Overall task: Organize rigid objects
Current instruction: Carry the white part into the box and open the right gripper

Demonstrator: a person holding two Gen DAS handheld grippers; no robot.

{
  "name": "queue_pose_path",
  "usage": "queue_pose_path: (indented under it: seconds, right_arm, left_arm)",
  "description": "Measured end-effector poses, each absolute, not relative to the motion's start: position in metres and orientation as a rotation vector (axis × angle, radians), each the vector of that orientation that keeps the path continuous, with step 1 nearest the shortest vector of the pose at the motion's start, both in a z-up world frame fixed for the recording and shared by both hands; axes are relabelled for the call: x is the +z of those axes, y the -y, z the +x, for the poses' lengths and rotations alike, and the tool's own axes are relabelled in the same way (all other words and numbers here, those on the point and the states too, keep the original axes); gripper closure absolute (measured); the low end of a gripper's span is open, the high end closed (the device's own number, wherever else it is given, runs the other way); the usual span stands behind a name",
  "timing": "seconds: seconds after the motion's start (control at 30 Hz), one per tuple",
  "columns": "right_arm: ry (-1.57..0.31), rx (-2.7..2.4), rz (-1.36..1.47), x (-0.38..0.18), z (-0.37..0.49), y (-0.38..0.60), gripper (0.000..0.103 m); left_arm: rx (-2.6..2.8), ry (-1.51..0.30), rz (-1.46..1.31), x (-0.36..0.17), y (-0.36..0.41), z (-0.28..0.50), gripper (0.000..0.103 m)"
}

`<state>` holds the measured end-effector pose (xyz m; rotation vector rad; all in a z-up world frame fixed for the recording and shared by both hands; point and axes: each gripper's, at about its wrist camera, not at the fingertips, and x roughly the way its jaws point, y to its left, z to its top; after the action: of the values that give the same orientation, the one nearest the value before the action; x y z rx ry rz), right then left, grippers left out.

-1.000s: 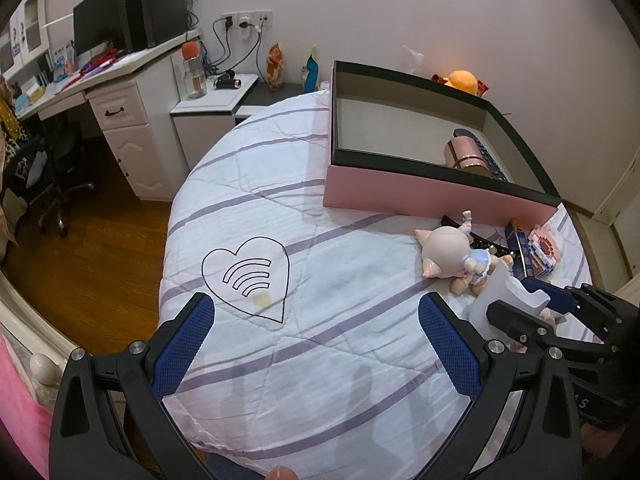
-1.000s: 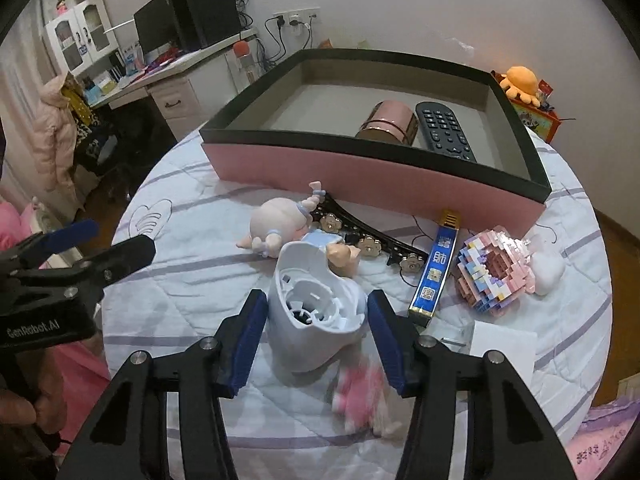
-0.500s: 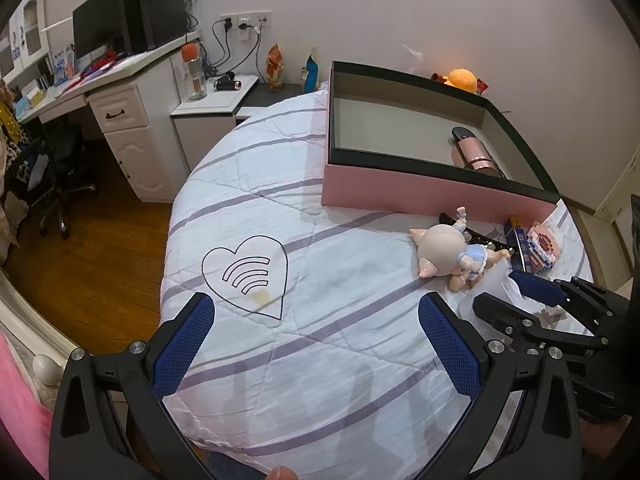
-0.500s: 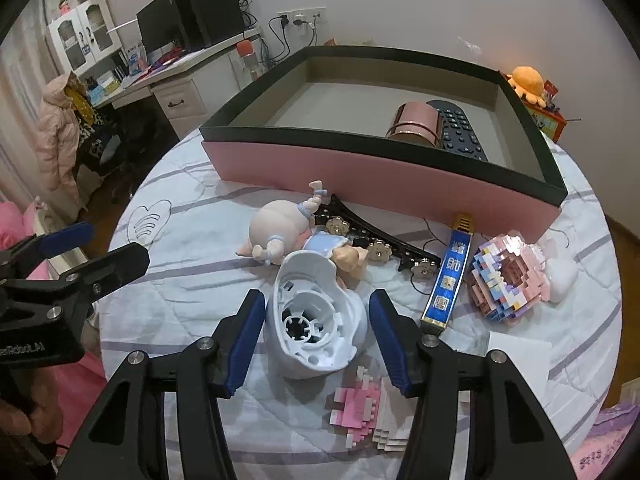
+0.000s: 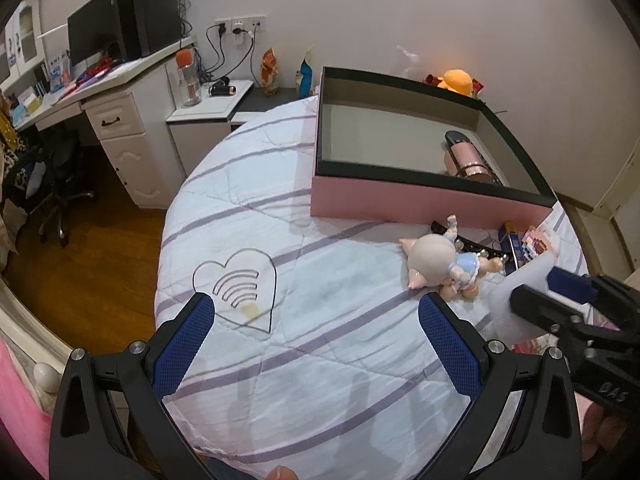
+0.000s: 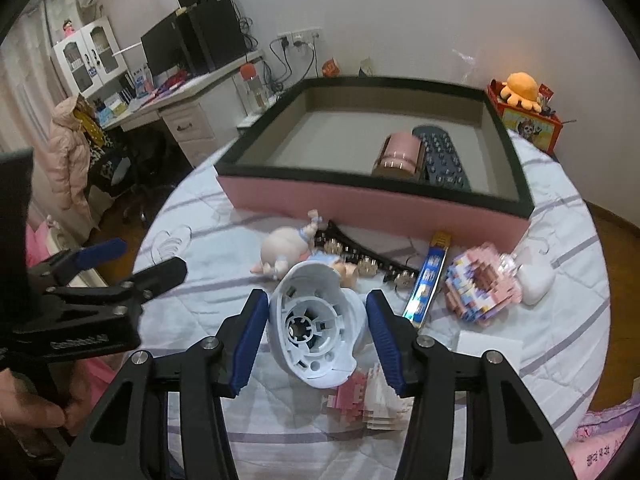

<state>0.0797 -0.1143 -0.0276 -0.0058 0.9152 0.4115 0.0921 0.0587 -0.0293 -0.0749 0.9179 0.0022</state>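
My right gripper (image 6: 316,320) is shut on a white plastic housing (image 6: 316,328) and holds it above the bed, in front of a pink box (image 6: 380,204). The box holds a rose-gold cylinder (image 6: 400,156) and a remote (image 6: 440,156). A pig doll (image 6: 288,248), a black strip with round studs (image 6: 368,266), a blue bar (image 6: 430,276) and a pink block figure (image 6: 480,284) lie before the box. My left gripper (image 5: 316,340) is open and empty over the striped quilt, left of the doll (image 5: 436,264).
A small pink block piece (image 6: 368,400) and a white card (image 6: 488,350) lie near my right gripper. A white earbud case (image 6: 536,280) sits right of the block figure. A desk (image 5: 112,92), a nightstand (image 5: 208,108) and a chair (image 5: 48,168) stand left of the bed.
My right gripper has lifted the white housing off the quilt and moved it toward the box. My left gripper has barely moved.
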Motion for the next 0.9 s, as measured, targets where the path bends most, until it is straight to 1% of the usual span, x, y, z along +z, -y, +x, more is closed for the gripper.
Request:
queue_pose_path:
  seconds: [0.27, 0.47, 0.63, 0.73, 0.9]
  right_arm:
    - [-0.832, 0.413, -0.021, 0.01, 0.097, 0.112, 0.05]
    - [-0.8, 0.406, -0.041, 0.024, 0.144, 0.101, 0.05]
    - [-0.826, 0.405, -0.045, 0.015, 0.194, 0.09, 0.05]
    - [-0.884, 0.394, -0.042, -0.003, 0.229, 0.084, 0.05]
    - [-0.976, 0.375, -0.057, -0.034, 0.259, 0.079, 0.05]
  left_arm:
    - [-0.005, -0.858, -0.065, -0.005, -0.055, 0.117, 0.0]
    - [0.013, -0.826, -0.065, 0.007, -0.056, 0.155, 0.0]
    - [0.059, -0.821, -0.073, 0.005, -0.068, 0.193, 0.0]
    - [0.077, -0.834, -0.098, -0.004, -0.077, 0.211, 0.0]
    - [0.086, -0.862, -0.112, -0.019, -0.083, 0.224, 0.0]
